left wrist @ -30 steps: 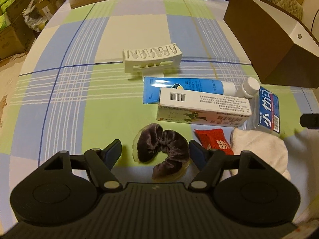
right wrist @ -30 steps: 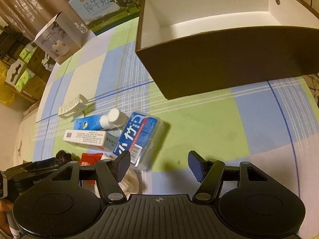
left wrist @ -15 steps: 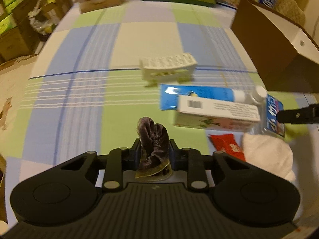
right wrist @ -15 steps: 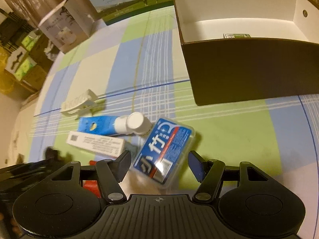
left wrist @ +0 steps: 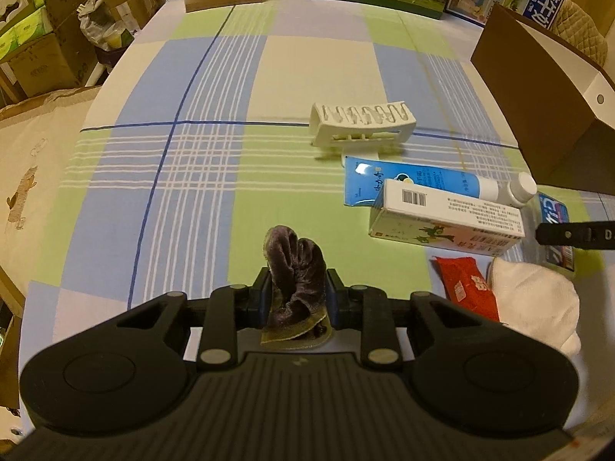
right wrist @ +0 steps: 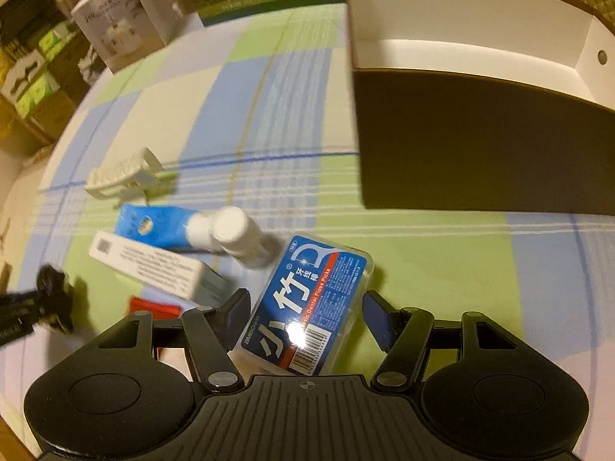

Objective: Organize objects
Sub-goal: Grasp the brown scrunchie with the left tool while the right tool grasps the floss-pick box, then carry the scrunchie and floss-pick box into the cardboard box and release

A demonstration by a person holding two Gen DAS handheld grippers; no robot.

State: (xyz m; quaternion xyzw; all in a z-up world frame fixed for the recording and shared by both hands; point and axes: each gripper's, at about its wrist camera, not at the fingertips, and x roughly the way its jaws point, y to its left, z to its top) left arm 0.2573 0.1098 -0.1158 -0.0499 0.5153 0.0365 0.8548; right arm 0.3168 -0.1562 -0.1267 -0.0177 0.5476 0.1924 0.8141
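Now my left gripper (left wrist: 294,299) squeezes the soft purple scrunchie (left wrist: 294,272) low in the middle of the frame, my right gripper (right wrist: 303,317) sits open around the floss box (right wrist: 307,303), and the squishy scrunchie could slip out.

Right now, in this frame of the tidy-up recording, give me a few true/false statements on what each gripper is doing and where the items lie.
1. The left gripper is shut on the dark purple velvet scrunchie. True.
2. The right gripper is clamped on the white medicine box. False: its jaws stand open around the blue-labelled clear floss pick box.
3. The blue toothpaste tube lies between the white plastic rack and the white medicine box. True.
4. The red sachet sits inside the brown storage box. False: it lies on the checked tablecloth beside the white cloth.
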